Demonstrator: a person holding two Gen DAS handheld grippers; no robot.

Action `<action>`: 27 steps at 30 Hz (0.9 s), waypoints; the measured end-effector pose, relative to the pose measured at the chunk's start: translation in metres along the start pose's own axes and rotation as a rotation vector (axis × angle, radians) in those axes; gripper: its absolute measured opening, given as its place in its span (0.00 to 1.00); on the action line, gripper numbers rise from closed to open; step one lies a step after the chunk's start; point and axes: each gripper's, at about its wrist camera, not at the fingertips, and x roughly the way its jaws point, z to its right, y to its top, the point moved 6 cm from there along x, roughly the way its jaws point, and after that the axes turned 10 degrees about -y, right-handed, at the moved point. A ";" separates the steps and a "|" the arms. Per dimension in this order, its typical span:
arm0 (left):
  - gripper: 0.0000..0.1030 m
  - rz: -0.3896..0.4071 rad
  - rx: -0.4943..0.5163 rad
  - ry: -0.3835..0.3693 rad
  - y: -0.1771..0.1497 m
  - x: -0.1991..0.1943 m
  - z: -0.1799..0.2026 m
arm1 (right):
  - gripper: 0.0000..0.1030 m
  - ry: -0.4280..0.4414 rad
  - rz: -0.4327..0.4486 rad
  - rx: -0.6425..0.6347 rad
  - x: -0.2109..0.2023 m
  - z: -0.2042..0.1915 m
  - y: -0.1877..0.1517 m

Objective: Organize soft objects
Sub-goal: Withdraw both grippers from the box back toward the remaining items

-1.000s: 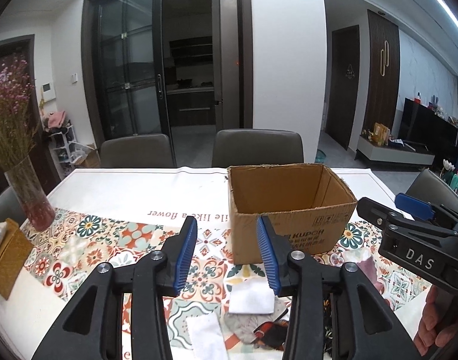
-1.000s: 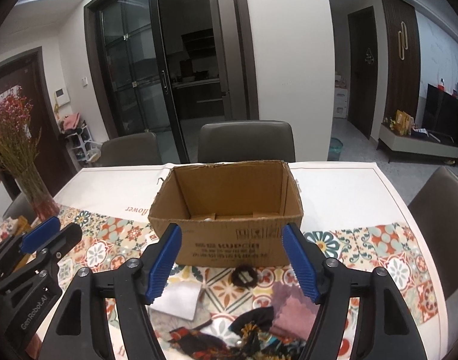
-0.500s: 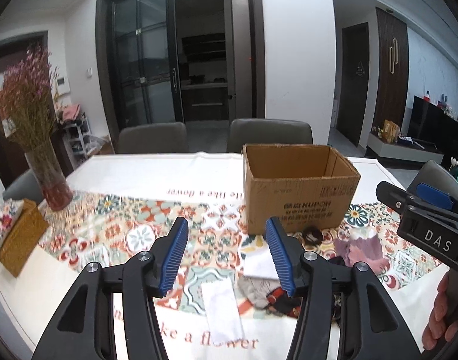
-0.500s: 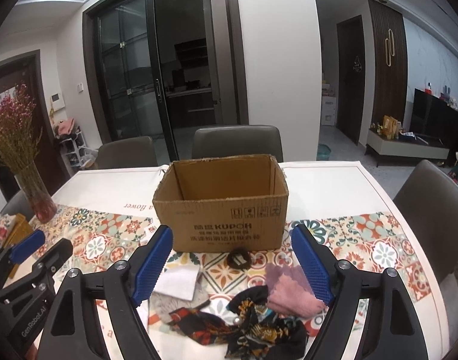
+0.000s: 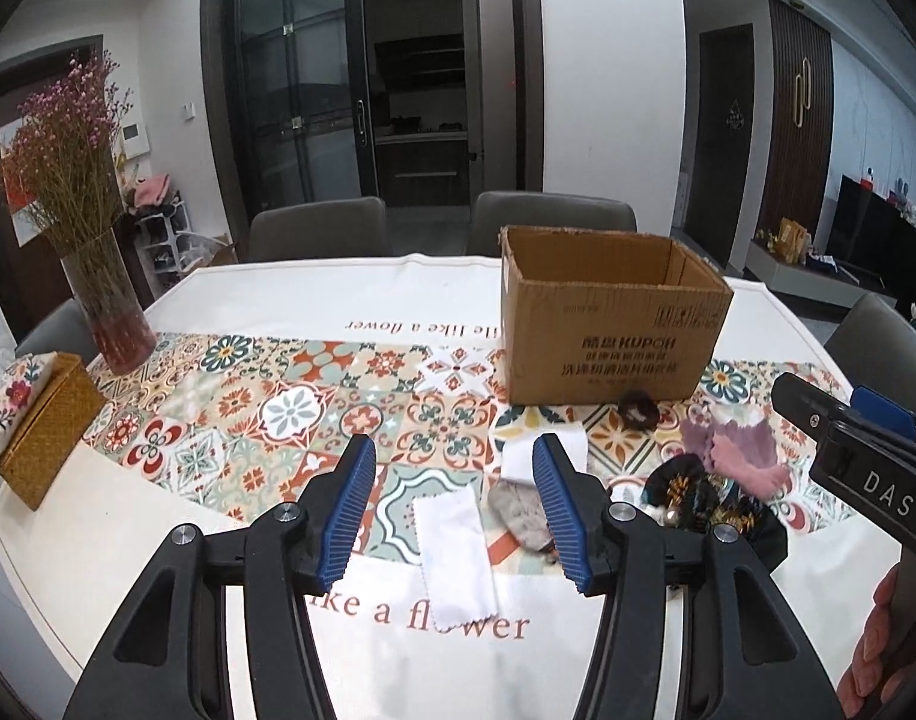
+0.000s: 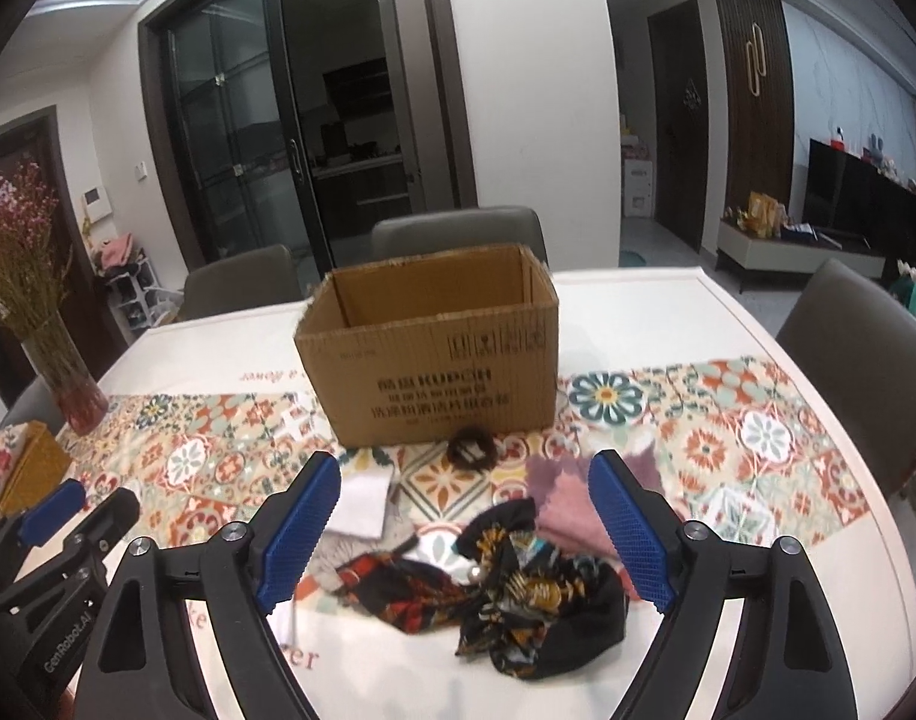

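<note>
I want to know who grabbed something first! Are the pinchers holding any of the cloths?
No. The left gripper and right gripper are both open and empty, above the cloths on the table.

Both rigs are the same build: matte black plastic arms with triangular cutouts, and a round silver screw at each pivot. The left hand-held gripper (image 5: 455,507) has ribbed blue pads (image 5: 345,515) lining the inner faces of its fingers. On the right hand-held gripper (image 6: 465,531) the blue pads (image 6: 632,531) look more like a fine grid texture. Seen side-on at the right edge of the left wrist view, the right one's body carries white "DAS" lettering plus a blue tab on top. The left one, lower left in the right wrist view, reads "GenRobot.AI" in white. A few fingertips (image 5: 875,648) wrap the handle, lower right.
</note>
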 end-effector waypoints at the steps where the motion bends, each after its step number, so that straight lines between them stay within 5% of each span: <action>1: 0.53 -0.004 -0.002 0.002 -0.004 0.001 -0.001 | 0.83 -0.003 -0.007 0.001 0.001 0.000 -0.003; 15: 0.53 -0.071 -0.015 -0.006 -0.041 0.027 -0.002 | 0.83 -0.064 0.005 -0.032 0.010 0.004 -0.030; 27: 0.53 -0.130 -0.010 -0.010 -0.070 0.055 -0.002 | 0.83 -0.079 -0.071 -0.033 0.037 0.010 -0.062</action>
